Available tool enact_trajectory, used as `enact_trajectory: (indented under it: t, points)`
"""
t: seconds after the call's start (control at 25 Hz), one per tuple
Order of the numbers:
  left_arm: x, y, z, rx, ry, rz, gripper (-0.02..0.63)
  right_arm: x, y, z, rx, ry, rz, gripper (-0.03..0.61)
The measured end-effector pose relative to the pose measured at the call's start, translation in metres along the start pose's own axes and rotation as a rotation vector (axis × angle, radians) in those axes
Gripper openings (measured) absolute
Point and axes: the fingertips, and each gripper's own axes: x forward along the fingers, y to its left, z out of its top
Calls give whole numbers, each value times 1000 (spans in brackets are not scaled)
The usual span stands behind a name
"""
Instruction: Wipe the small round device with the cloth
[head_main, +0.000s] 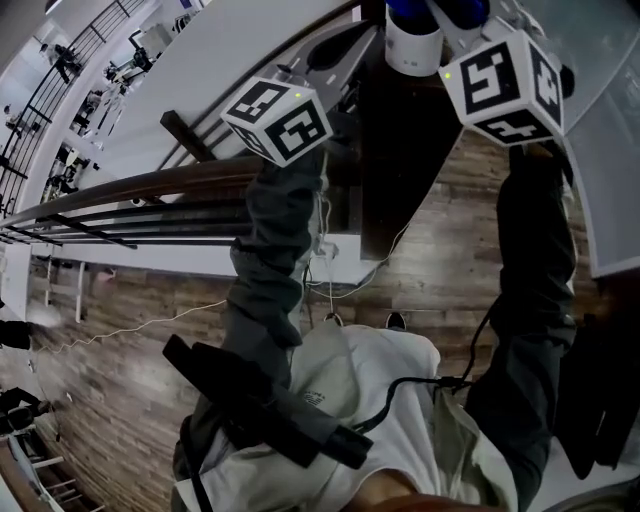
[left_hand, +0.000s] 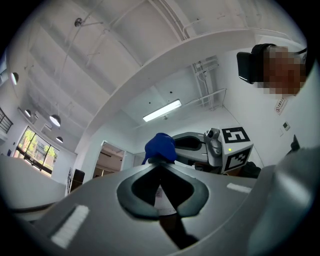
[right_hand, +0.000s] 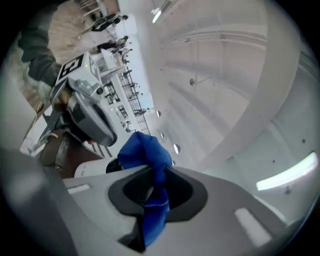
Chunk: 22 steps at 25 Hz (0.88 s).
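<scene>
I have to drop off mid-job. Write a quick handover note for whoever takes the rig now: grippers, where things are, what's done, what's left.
Left gripper: shut on the small round device, held up in the air.
Right gripper: shut on the blue cloth, with its bunched end sticking out past the jaws.
Position: the cloth sits at the device's top and appears to touch it.
Done: both things are in hand and brought together.
Left: the wiping itself. How much is already wiped cannot be told.

The right gripper (right_hand: 154, 169)'s cloth (right_hand: 144, 150) lies against the small round device (head_main: 410, 45) in the left gripper (left_hand: 161, 161).
</scene>
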Motion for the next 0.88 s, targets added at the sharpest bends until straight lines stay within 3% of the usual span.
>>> enact_trajectory:
  t: [0.16, 0.28, 0.44, 0.52, 0.68, 0.88]
  points:
    - [-6, 3, 2, -6, -26, 20, -3, -4, 10, 10, -256, 70, -82, 54]
    - [-9, 7, 6, -16, -52, 35, -3, -7, 27, 26, -442, 95, -87, 54]
    - [-20, 12, 14, 7, -85, 75, -3, -13, 69, 39, -525, 51, -29, 54]
    - [-25, 13, 15, 9, -90, 101, -3, -24, 85, 33, -481, 28, 6, 54]
    - [-28, 15, 17, -5, -95, 112, -3, -39, 116, 7, -274, -27, 161, 54]
    - [-24, 8, 15, -1, -80, 84, -3, -55, 123, -9, -31, -92, 273, 54]
